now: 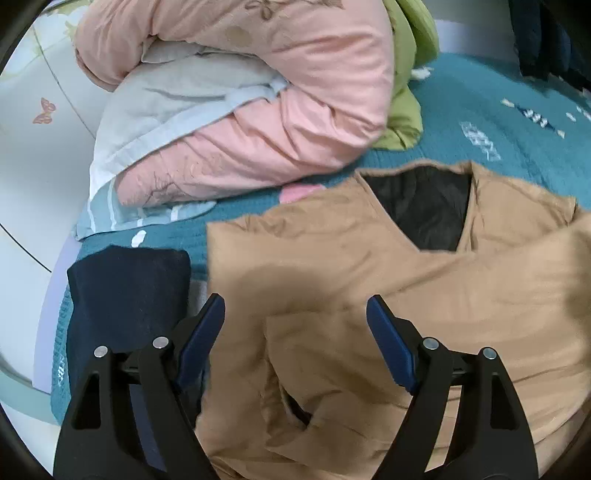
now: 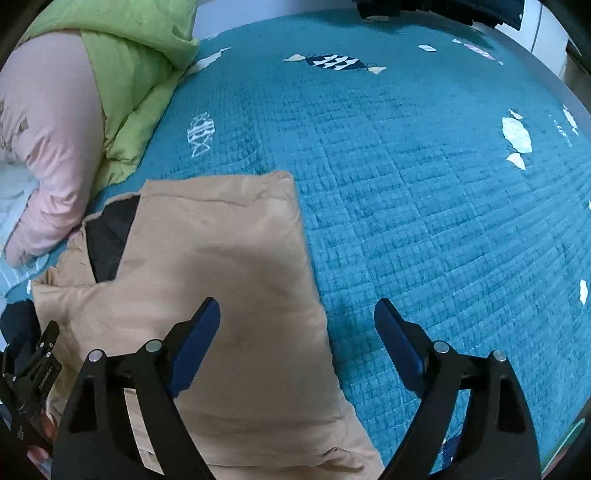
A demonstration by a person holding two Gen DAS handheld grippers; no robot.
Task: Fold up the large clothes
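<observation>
A tan jacket (image 1: pixel 369 280) with a black lining at the collar lies on the teal quilted bedspread (image 1: pixel 517 129). My left gripper (image 1: pixel 295 317) hovers open above its left part, nothing between the blue pads. In the right wrist view the same tan jacket (image 2: pixel 221 258) lies folded with a straight right edge. My right gripper (image 2: pixel 297 317) stands open over that edge, one finger above the jacket, the other above the bedspread (image 2: pixel 424 184). The left gripper (image 2: pixel 29 369) shows at the lower left of that view.
A dark navy folded garment (image 1: pixel 125 295) lies left of the jacket. Behind it are a pink quilt (image 1: pixel 258 110) wrapped around a white pillow (image 1: pixel 166 99) and a green padded blanket (image 2: pixel 129 74). Dark items sit at the bed's far edge (image 2: pixel 443 11).
</observation>
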